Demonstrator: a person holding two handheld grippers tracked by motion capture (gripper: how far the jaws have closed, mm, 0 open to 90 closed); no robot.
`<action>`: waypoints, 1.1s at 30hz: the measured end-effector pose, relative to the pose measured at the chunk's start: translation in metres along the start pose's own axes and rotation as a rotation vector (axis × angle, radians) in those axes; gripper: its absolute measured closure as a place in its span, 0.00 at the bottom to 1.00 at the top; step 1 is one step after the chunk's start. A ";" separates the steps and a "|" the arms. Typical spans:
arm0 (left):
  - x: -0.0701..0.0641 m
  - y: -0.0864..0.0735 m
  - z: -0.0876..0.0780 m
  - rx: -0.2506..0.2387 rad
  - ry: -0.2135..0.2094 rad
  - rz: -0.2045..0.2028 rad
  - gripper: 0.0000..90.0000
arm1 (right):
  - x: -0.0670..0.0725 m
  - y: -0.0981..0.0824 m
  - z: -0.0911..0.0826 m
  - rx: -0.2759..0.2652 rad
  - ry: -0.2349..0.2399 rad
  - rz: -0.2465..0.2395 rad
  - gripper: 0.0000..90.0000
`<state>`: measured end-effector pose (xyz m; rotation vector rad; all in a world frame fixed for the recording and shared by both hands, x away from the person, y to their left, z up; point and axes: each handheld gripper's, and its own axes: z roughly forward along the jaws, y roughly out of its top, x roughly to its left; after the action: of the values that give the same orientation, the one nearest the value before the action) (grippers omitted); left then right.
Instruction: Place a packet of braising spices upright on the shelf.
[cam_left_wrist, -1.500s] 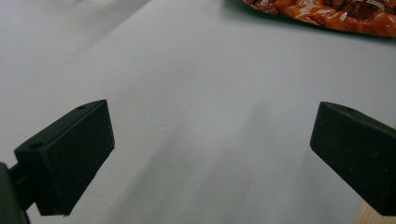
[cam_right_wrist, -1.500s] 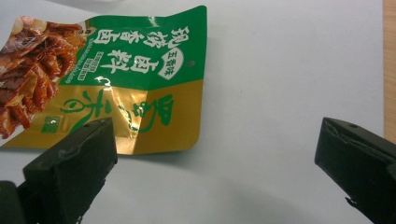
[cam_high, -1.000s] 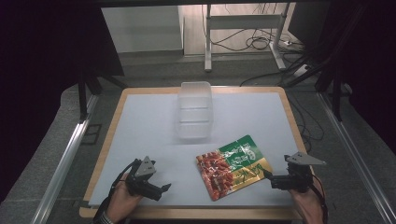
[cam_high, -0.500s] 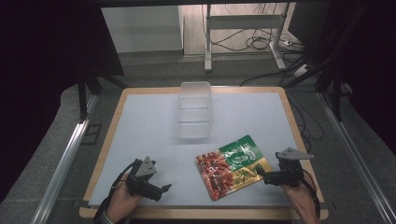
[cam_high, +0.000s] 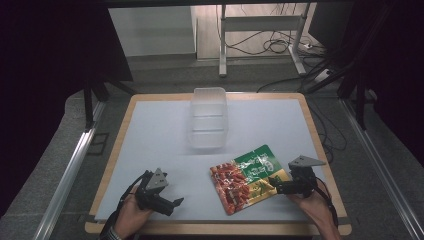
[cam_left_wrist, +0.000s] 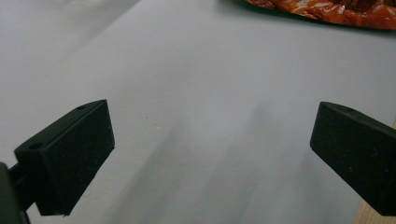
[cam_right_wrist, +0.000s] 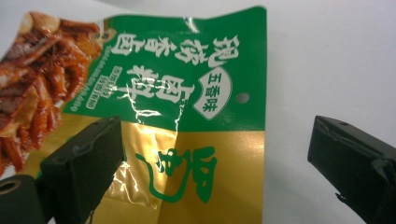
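Our left gripper (cam_high: 172, 204) rests wide open and empty at the near left. Our right gripper (cam_high: 274, 186), jaws spread and holding nothing, has moved in from the right to the snack packet's (cam_high: 246, 177) near-right edge, ready to grip.

White-topped table (cam_high: 150, 135) with a clear plastic container (cam_high: 208, 117) and a snack packet (cam_high: 248, 176).

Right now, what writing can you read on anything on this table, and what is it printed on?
"五香味": on the white badge of the snack packet, seen upside down; my best reading.
Large white characters on the packet's green band: upside down and creased by glare, not readable for sure.
Large green characters on its gold part: unreadable.
Small print beside the food photo: too small.
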<state>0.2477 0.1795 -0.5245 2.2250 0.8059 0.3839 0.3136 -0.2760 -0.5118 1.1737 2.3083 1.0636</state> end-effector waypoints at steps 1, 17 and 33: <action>0.000 0.000 0.000 0.001 0.000 0.001 0.00 | 0.000 0.000 0.002 0.007 0.007 0.000 0.06; -0.001 0.000 0.001 0.008 0.002 0.007 0.00 | 0.001 0.007 0.014 0.078 0.068 0.017 0.25; -0.002 0.001 0.002 0.018 0.009 0.015 0.00 | 0.024 0.035 0.030 0.122 0.015 -0.133 0.51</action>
<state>0.2470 0.1767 -0.5253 2.2487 0.8011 0.3958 0.3359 -0.2297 -0.5052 1.0415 2.4544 0.8989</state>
